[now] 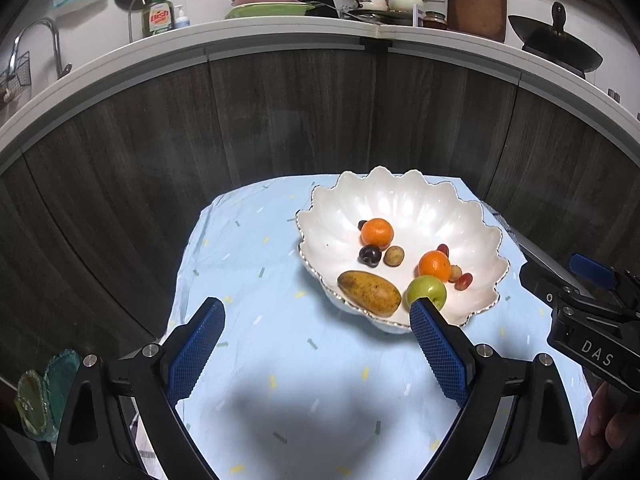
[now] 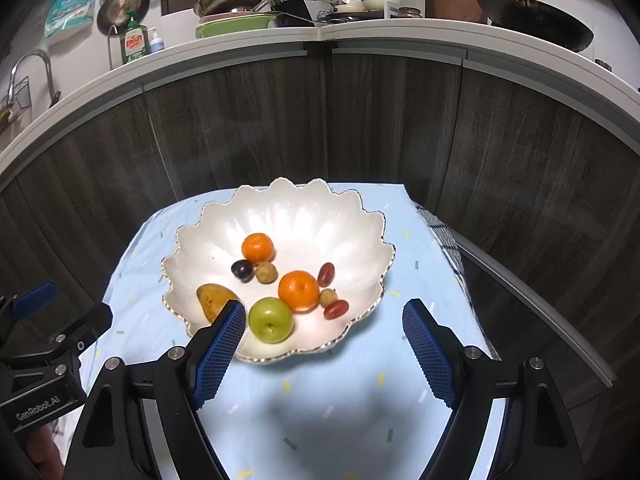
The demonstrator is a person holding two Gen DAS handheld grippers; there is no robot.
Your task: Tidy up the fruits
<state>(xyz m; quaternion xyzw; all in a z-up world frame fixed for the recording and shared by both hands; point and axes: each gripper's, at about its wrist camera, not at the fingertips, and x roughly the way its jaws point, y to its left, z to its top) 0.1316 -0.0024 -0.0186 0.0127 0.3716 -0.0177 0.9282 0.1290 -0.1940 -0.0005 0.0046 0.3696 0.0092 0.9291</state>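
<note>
A white scalloped bowl [image 1: 400,200] [image 2: 304,208] stands on a light blue cloth [image 1: 256,280] [image 2: 360,380]. It holds a yellow-brown mango [image 1: 369,293] [image 2: 212,300], a green apple [image 1: 427,290] [image 2: 271,320], two oranges [image 1: 377,233] [image 2: 299,290], a dark plum [image 1: 369,255] [image 2: 242,270], red grapes [image 1: 464,281] [image 2: 335,309] and small tan fruits [image 1: 394,256] [image 2: 266,273]. My left gripper [image 1: 316,312] is open and empty over the cloth, left of the bowl's near rim. My right gripper [image 2: 324,314] is open and empty above the bowl's near edge.
Dark wooden cabinet fronts [image 1: 280,112] rise behind the small table, under a white counter [image 2: 360,34] crowded with dishes, pans and a soap bottle [image 1: 157,14]. A wok [image 2: 536,20] sits at the right. A greenish glass dish [image 1: 44,396] lies off the cloth's left edge.
</note>
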